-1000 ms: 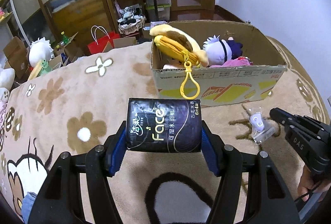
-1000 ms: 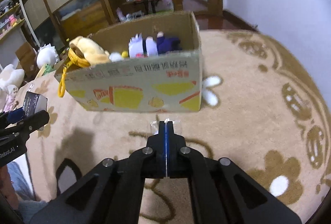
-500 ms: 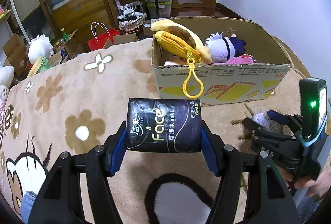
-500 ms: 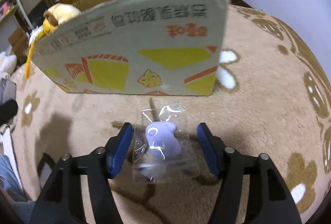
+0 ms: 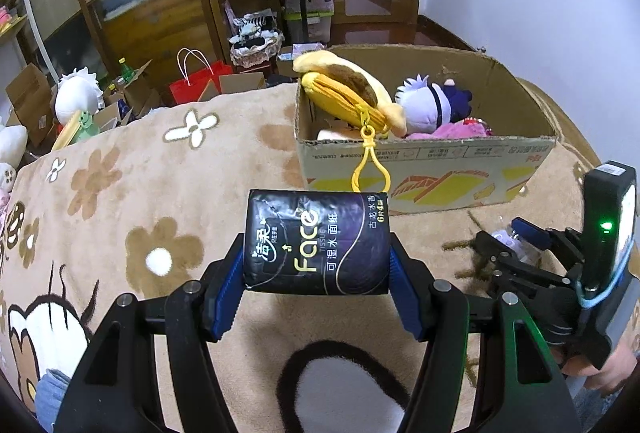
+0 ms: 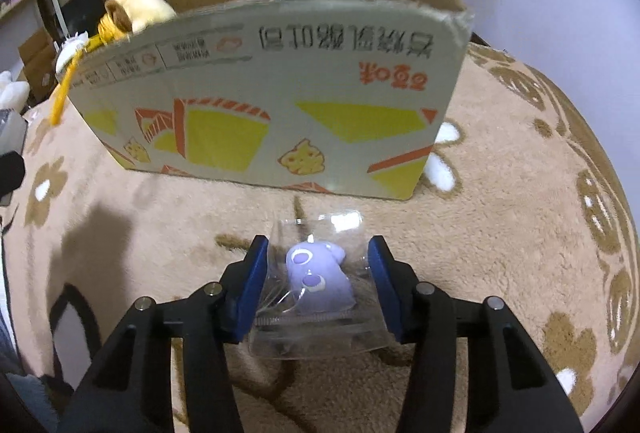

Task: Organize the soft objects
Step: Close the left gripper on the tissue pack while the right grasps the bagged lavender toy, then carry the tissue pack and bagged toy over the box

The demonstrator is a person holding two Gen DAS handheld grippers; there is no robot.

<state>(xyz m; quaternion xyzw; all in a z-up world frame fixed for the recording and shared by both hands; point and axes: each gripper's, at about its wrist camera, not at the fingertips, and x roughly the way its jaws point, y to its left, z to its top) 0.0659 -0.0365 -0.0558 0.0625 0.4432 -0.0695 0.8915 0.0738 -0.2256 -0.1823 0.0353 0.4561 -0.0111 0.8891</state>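
My left gripper is shut on a black "Face" tissue pack and holds it above the brown flowered blanket. A cardboard box stands ahead to the right, holding a yellow plush with a yellow clip and a white-haired doll. My right gripper is open, low on the blanket, its pads on either side of a small purple toy in a clear bag. The right gripper also shows in the left wrist view. The box front fills the right wrist view.
The blanket covers the whole surface. Beyond its far edge are a red bag, cardboard boxes, a white plush and wooden shelves. A white wall is at the right.
My right gripper opened, dropped toward the blanket and moved forward so its pads now flank the bagged purple toy. My left gripper keeps hold of the tissue pack, barely moving.
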